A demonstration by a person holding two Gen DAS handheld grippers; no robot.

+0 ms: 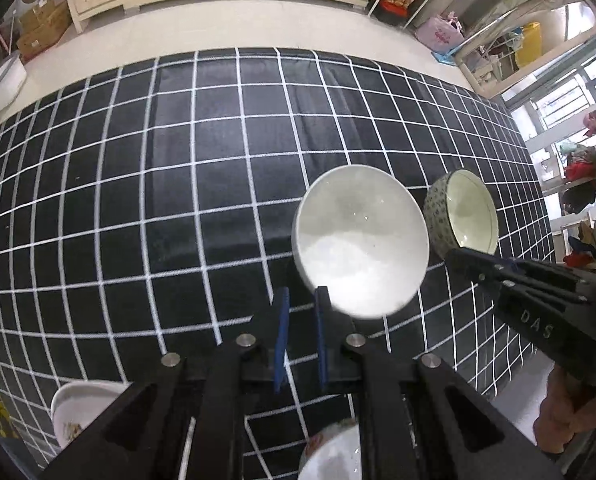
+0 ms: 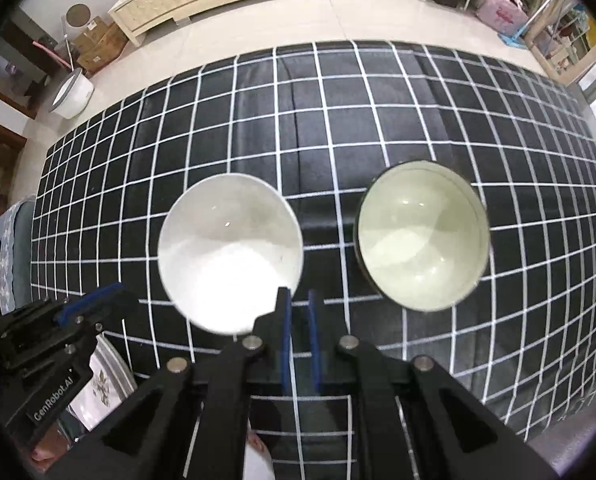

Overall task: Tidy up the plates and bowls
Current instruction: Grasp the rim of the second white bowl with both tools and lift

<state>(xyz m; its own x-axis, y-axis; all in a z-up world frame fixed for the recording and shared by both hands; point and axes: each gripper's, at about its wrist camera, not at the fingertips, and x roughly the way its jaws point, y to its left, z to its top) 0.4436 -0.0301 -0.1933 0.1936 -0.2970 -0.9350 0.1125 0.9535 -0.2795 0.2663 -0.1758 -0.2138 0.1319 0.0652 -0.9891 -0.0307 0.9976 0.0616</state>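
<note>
A plain white bowl (image 1: 360, 240) stands on the black grid cloth (image 1: 177, 184), with a patterned bowl with a cream inside (image 1: 464, 216) to its right. Both show in the right wrist view: white bowl (image 2: 229, 252), patterned bowl (image 2: 422, 236). My left gripper (image 1: 301, 296) hovers just left of the white bowl's near rim, jaws a narrow gap apart, holding nothing. My right gripper (image 2: 299, 296) hovers between the two bowls at their near side, jaws a narrow gap apart, empty. Each gripper shows in the other's view: right gripper (image 1: 478, 264), left gripper (image 2: 93, 300).
A decorated white plate (image 1: 79, 412) lies at the cloth's near left edge, also in the right wrist view (image 2: 105, 384). Another dish (image 1: 334, 456) sits under my left gripper. A white bucket (image 2: 71, 98) and cabinets stand on the floor beyond the table.
</note>
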